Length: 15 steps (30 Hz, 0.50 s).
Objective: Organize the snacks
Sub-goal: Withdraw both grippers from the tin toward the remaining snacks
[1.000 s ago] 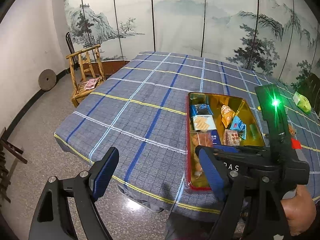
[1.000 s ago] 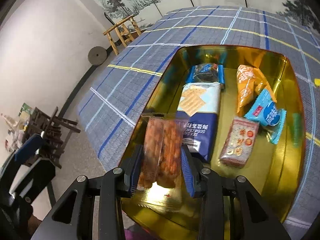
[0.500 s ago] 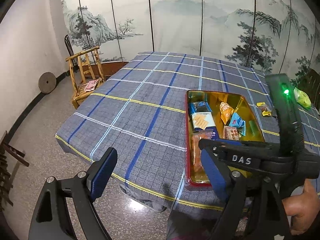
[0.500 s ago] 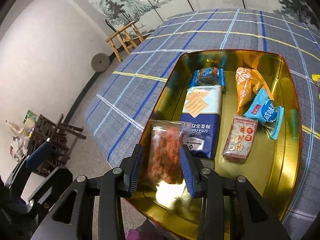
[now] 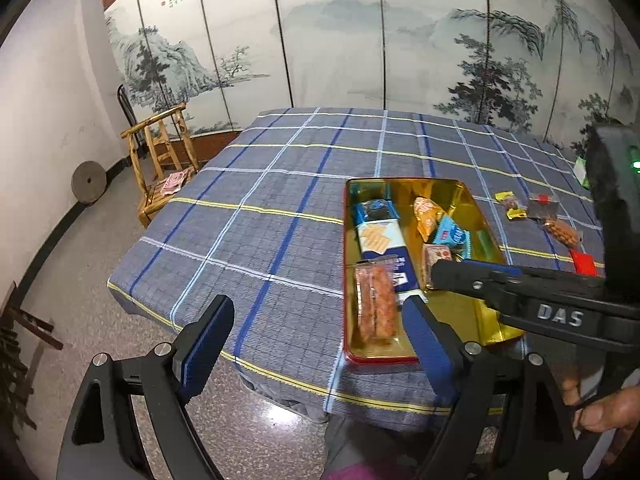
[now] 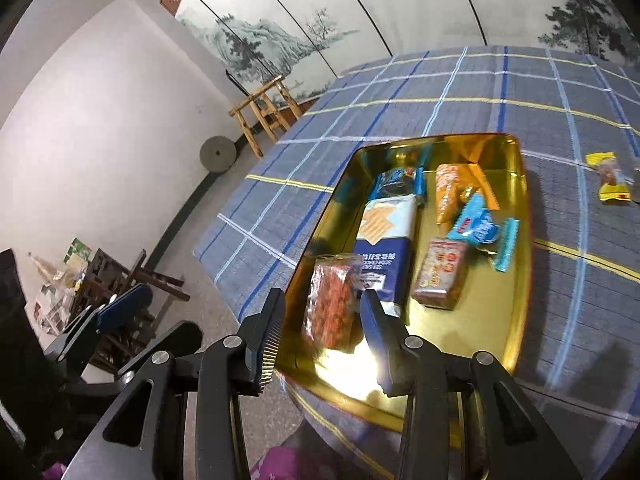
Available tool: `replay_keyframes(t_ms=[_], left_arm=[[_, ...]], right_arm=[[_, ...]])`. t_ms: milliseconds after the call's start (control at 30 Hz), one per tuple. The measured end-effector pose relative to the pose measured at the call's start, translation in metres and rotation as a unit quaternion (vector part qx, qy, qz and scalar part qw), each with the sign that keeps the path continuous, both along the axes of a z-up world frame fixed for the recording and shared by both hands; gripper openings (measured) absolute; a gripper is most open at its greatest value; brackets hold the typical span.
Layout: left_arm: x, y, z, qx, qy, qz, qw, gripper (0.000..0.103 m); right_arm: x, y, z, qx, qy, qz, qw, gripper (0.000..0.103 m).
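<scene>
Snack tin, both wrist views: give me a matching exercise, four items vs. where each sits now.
Items:
1. red snack pack
2. cracker pack
3. orange packet
4. yellow candy

Places:
A. on the cloth, outside the gold tin
B. tin's near left corner, between the right gripper's open fingers
C. far right part of the tin
D. left side of the tin, lengthwise

Pairs: 1-B, 2-D, 3-C, 4-A

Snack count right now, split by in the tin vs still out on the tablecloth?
In the gold tin: 7 (red nut pack, cracker pack, dark blue pack, orange bag, light blue pack, brown bar, green stick)
On the tablecloth: 3 visible (yellow candy, dark pack, nut pack)
Total: 10
</scene>
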<state>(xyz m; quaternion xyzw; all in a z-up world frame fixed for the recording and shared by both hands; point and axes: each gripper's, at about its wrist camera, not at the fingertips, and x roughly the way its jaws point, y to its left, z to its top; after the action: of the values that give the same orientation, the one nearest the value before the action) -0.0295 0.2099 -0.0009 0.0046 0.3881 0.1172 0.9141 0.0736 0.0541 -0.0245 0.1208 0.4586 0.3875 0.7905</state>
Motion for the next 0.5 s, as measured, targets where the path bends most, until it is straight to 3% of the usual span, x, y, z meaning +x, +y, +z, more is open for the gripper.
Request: replay_keyframes(t_ms=[200,500], left_arm=[[0.001,-0.021,0.002,0.015,0.002,-0.016,0.9997,0.083],[0.004,-0.058,0.006,0.038,0.004,-0.047,0.9982,0.086]], right_arm=[[-0.017,-0.038,0.012,0.000,-0.035,-0.016,0.999,0.047],[-0.036,-0.119,0.014,-0.013,-0.063,-0.083,0.994,0.052]])
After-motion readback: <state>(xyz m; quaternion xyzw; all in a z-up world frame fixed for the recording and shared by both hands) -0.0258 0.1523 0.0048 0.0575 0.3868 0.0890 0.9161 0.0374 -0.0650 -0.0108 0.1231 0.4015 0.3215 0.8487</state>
